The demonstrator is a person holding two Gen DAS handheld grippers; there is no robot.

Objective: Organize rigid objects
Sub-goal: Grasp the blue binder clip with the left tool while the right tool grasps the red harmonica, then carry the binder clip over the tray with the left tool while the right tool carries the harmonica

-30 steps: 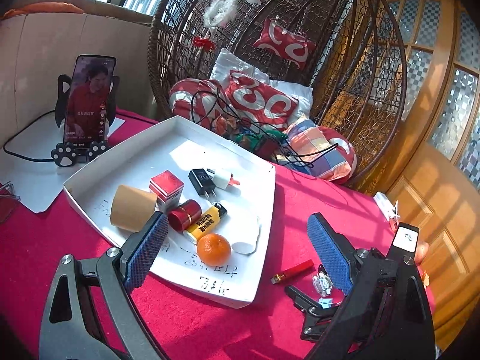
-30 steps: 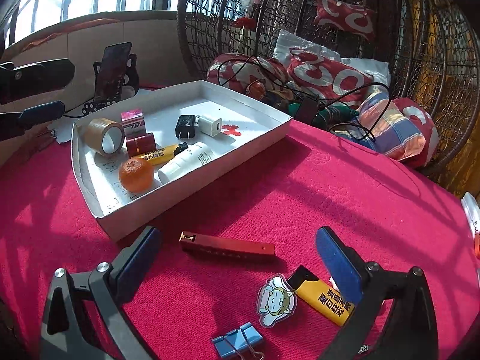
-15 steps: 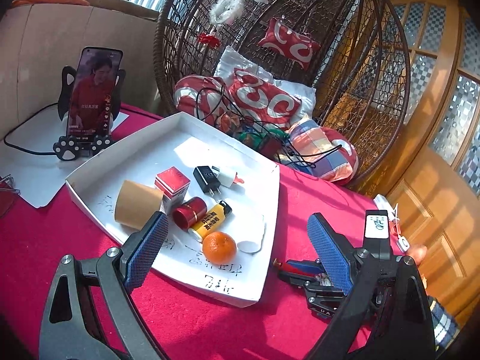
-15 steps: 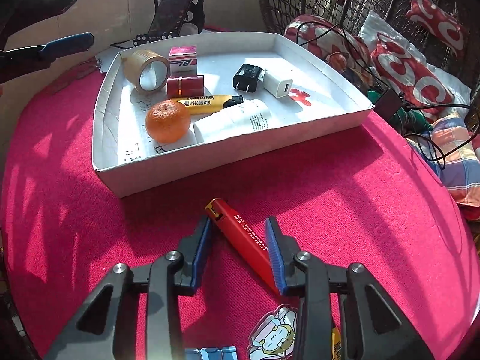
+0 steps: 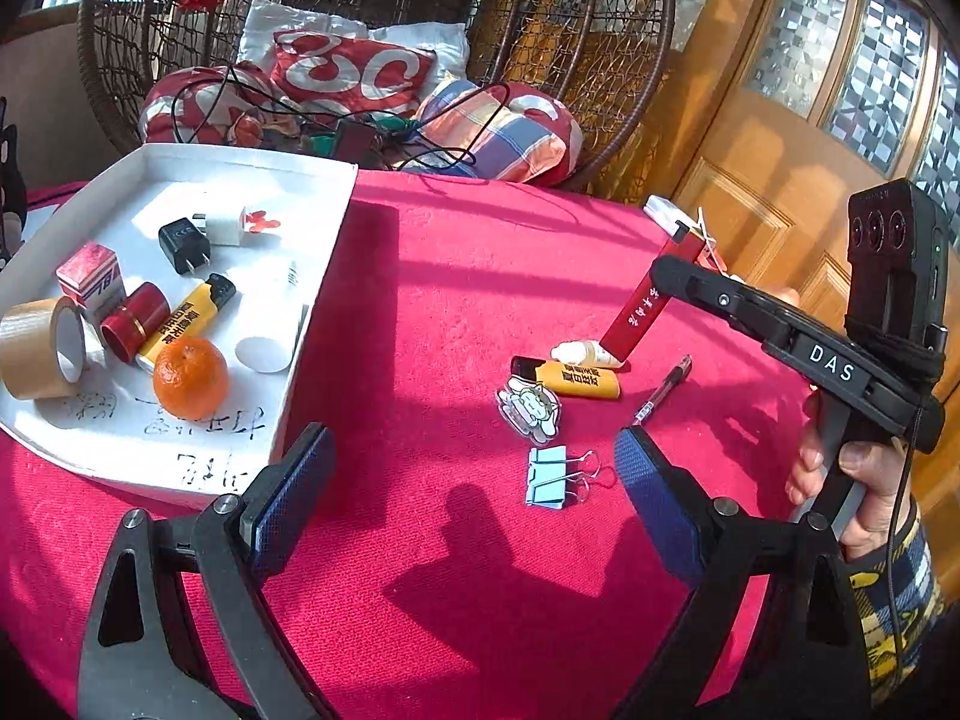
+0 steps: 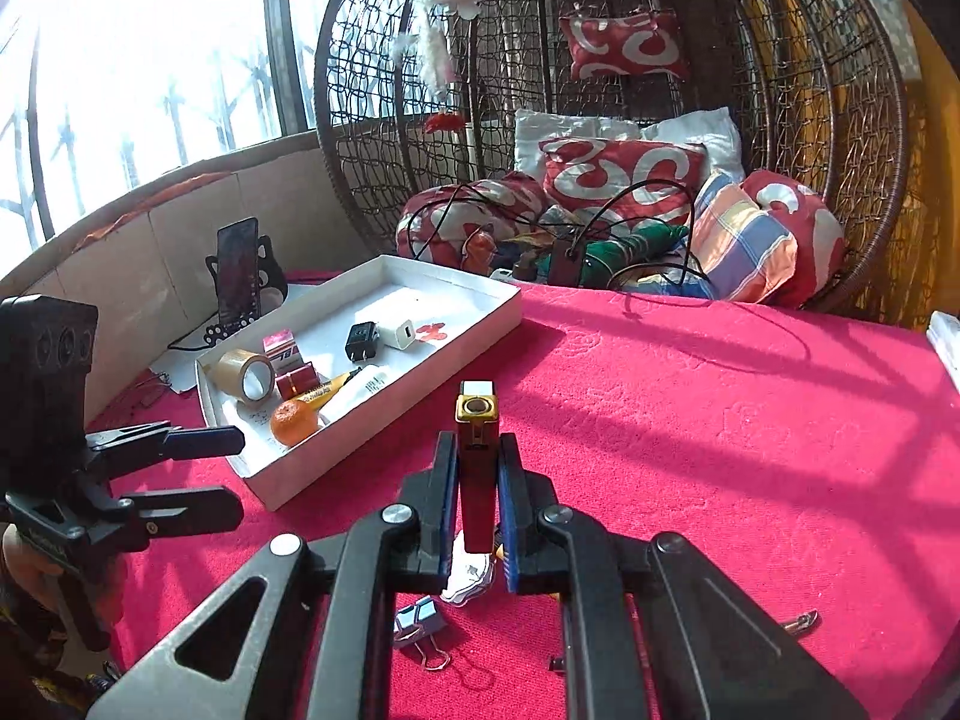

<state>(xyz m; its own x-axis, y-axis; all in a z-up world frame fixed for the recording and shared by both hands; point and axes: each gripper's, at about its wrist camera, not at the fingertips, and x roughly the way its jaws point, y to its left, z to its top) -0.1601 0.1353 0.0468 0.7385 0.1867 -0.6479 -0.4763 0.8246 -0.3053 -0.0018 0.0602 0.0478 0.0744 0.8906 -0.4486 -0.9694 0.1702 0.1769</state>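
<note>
My right gripper (image 6: 476, 450) is closing tight on a slim red bar (image 6: 477, 480) with a gold end, and its pads press both sides. The right gripper (image 5: 663, 276) holds that red bar (image 5: 645, 306) tilted above the red tablecloth. My left gripper (image 5: 471, 462) is open and empty, low over the cloth near a blue binder clip (image 5: 547, 476). The white tray (image 5: 312, 324) lies to its left and holds an orange (image 5: 191, 378), a tape roll (image 5: 36, 348), a yellow lighter (image 5: 183, 318) and several small items.
Loose on the cloth are a second yellow lighter (image 5: 567, 377), a cartoon charm (image 5: 529, 408), a pen (image 5: 663, 389) and a small white tube (image 5: 576, 353). A wicker chair (image 6: 600, 60) with cushions and cables stands behind the table. A phone on a stand (image 6: 237, 270) is at the far left.
My right gripper shut on the red bar and lifted it off the cloth. My left gripper swung right, away from the tray and over the loose items.
</note>
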